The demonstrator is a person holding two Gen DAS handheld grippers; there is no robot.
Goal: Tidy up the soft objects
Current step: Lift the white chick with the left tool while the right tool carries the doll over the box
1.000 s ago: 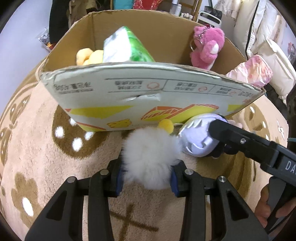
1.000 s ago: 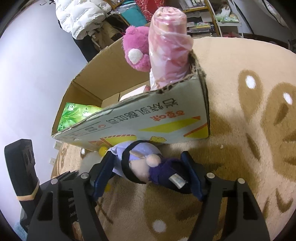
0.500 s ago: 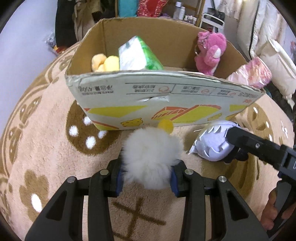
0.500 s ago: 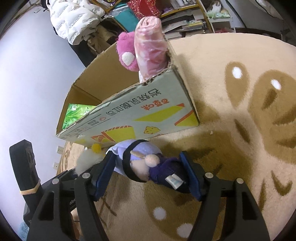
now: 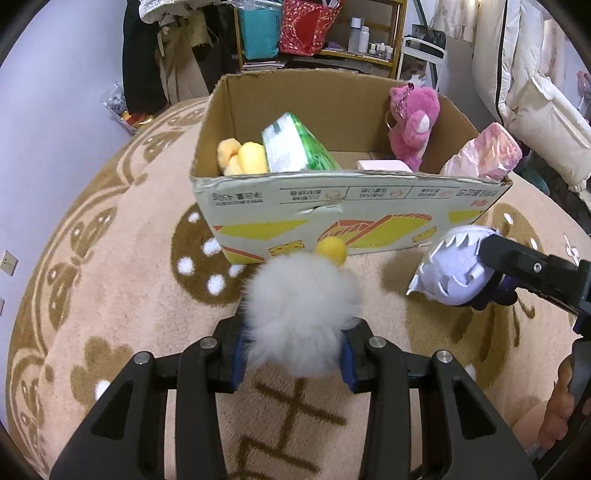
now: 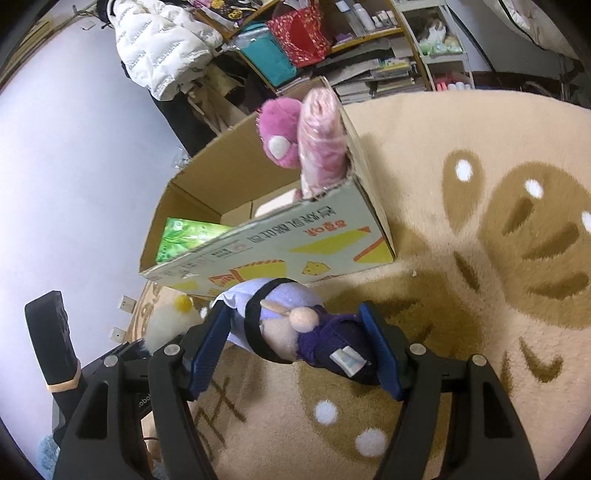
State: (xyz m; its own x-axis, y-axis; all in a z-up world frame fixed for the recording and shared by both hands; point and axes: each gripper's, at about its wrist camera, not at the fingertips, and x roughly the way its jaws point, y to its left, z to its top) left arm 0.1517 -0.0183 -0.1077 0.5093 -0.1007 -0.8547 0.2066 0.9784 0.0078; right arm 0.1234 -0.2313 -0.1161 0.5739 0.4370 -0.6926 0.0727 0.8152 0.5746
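Observation:
My left gripper is shut on a fluffy white plush with a yellow pompom, held above the rug in front of the cardboard box. My right gripper is shut on a lavender-haired doll in dark purple; the doll also shows in the left wrist view, right of the white plush. The box holds a pink bear, a green pack, a yellow plush and a pink wrapped roll.
A round beige rug with brown patterns lies under everything. Shelves with bags and bottles stand behind the box. White padded coats hang at the right. A wall runs along the left.
Both grippers have lifted and drawn back from the box with their toys still held. More of the box's inside now shows.

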